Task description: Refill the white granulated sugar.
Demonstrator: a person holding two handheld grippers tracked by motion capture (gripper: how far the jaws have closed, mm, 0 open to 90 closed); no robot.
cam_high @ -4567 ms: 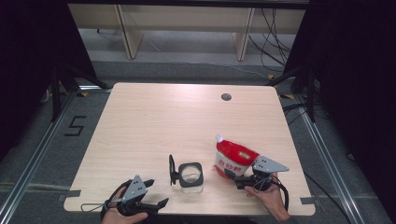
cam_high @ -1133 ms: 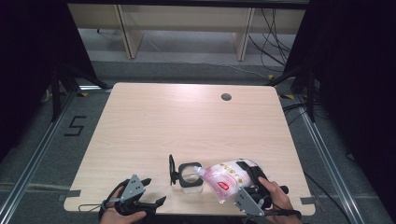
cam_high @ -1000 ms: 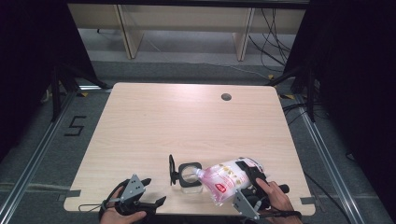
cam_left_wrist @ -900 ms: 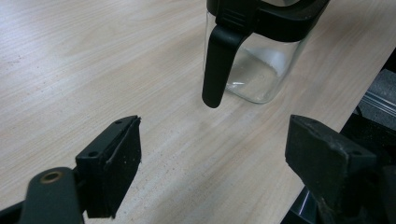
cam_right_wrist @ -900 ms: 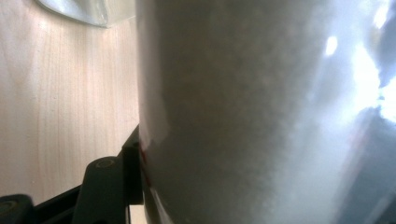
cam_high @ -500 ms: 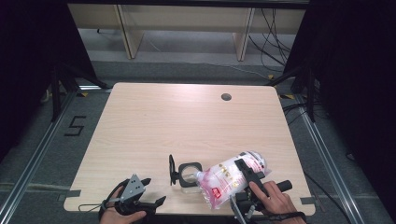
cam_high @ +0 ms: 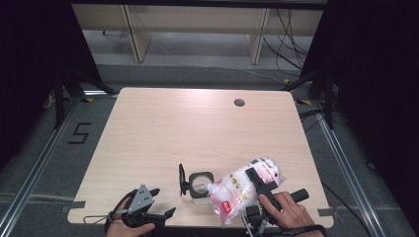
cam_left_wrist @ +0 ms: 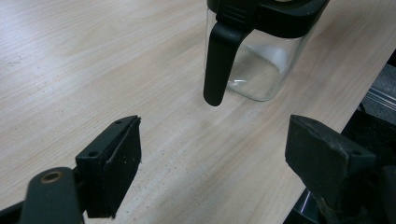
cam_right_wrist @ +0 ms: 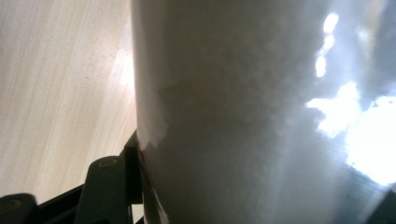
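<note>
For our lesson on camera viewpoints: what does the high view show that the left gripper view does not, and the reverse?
High view alone: the bag tilted over the jar, clamped in the right hand-held gripper, and the whole table. Left gripper view alone: the left hand-held gripper with jaws open on nothing, close up, and the jar's clear wall. Both: the jar, its hanging black lid and the wood tabletop.

This looks like a lab or recording studio set up for data capture, not a home. A plain light-wood table (cam_high: 197, 128) with a cable hole (cam_high: 239, 102) stands on grey carpet floor (cam_high: 44, 163) in the middle of the frame. Black curtains (cam_high: 29, 64) close off the left and right sides. Metal rails (cam_high: 29, 168) run along the floor, a taped number five (cam_high: 80, 133) sits at left, and loose cables (cam_high: 291, 39) trail at upper right.
</note>
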